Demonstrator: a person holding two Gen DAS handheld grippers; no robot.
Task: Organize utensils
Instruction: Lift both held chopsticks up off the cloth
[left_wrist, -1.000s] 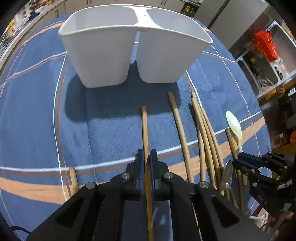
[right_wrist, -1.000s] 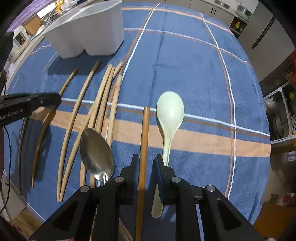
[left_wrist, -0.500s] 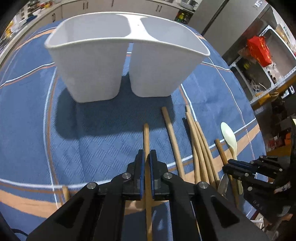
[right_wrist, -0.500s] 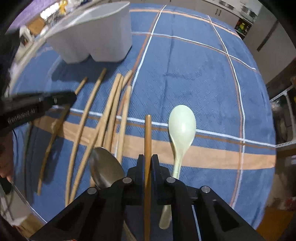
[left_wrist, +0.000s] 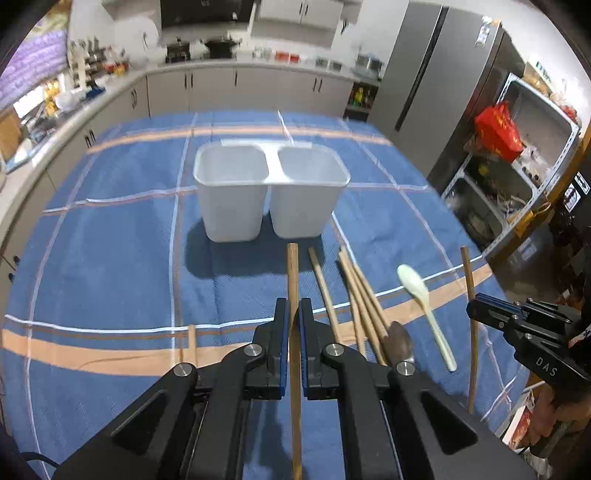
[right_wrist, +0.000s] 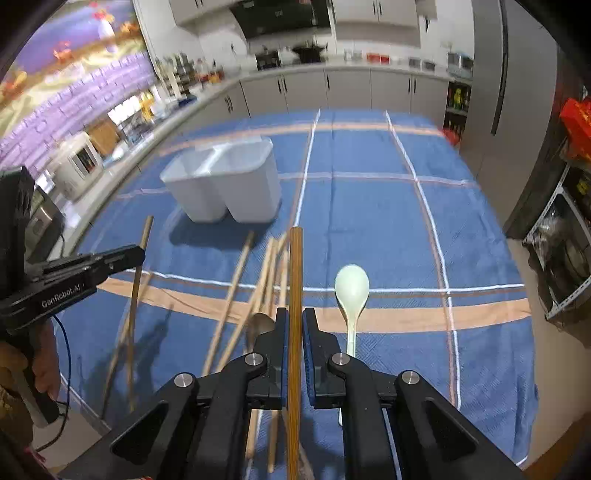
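Both claws are lifting away from the worktop (left_wrist: 110, 280), the left claw (left_wrist: 293, 332) and right claw (right_wrist: 294, 332) each gripping one chopstick (left_wrist: 293, 280), (right_wrist: 295, 280), heading for the white holder (left_wrist: 269, 177).

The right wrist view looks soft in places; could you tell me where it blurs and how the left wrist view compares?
Right wrist view: loose chopsticks and white two-compartment holder smear, edges bend. Left wrist view: holder sharper, casting a dark shadow on the blue tablecloth.
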